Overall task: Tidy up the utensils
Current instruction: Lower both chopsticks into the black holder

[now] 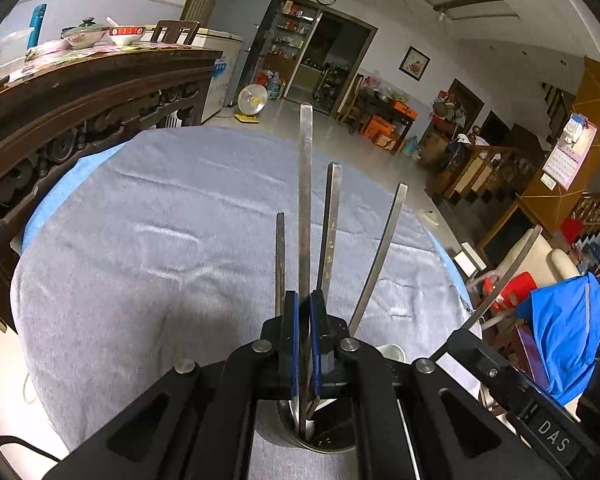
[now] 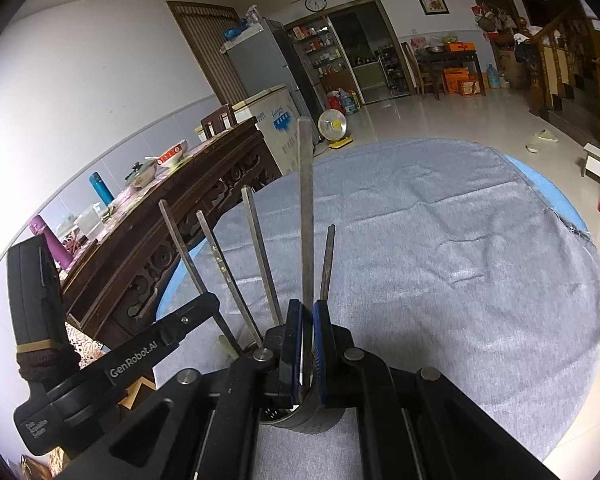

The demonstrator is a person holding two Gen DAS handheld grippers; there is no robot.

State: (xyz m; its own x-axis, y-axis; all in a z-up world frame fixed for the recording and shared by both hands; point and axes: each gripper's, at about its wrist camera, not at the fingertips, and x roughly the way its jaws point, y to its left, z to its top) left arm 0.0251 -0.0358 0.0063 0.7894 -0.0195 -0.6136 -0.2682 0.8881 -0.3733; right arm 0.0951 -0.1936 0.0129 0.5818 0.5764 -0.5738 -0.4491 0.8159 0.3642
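Two black hand-held claws are meeting over a metal cup (image 1: 320, 436) that is standing on a round counter (image 1: 160, 240) draped in grey cloth, close to its near edge. The left claw (image 1: 304, 300) is pinching its blue-padded jaws tight around a long flat metal handle (image 1: 306, 184) that is rising steeply from the cup; whether it is a spoon or a fork cannot be told, since its working end is hidden down in the cup. The right claw (image 2: 307, 308) is likewise clamping shut on a tall flat metal utensil (image 2: 306, 200) standing up out of the same cup (image 2: 312, 416). Several chopsticks (image 1: 328, 232) and other thin sticks are fanning out of the cup beside the claws, leaning at different angles. Behind the counter, a dark carved wooden table (image 1: 80, 92) is carrying bowls and a blue flask, and a small fan (image 1: 252, 100) is sitting on the tiled floor.
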